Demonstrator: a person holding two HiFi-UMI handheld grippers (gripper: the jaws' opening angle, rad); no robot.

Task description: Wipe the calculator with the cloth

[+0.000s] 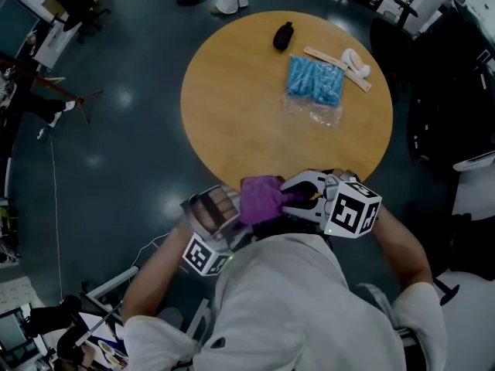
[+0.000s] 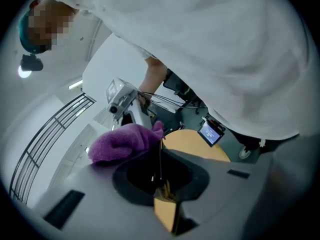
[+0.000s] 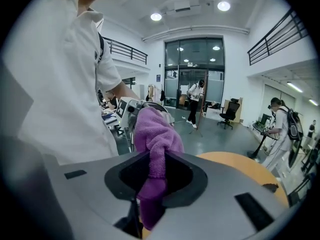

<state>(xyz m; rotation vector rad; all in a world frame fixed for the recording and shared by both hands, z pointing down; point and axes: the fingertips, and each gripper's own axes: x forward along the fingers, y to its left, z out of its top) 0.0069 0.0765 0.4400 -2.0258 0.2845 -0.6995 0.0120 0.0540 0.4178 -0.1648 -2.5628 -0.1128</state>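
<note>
Holding a slim, keyed calculator [image 1: 210,206] by its edge, the left gripper [image 2: 161,184] is clamped narrow. The right gripper [image 3: 150,204] pinches a soft, limp purple cloth [image 3: 157,134] against it above the near edge of the round wooden surface [image 1: 232,114]. The light, stiff, slick casing probably needs a firm edge grip.

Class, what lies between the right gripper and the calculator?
The cloth, clamped in the right gripper and lying against the calculator; the head view shows it.
</note>
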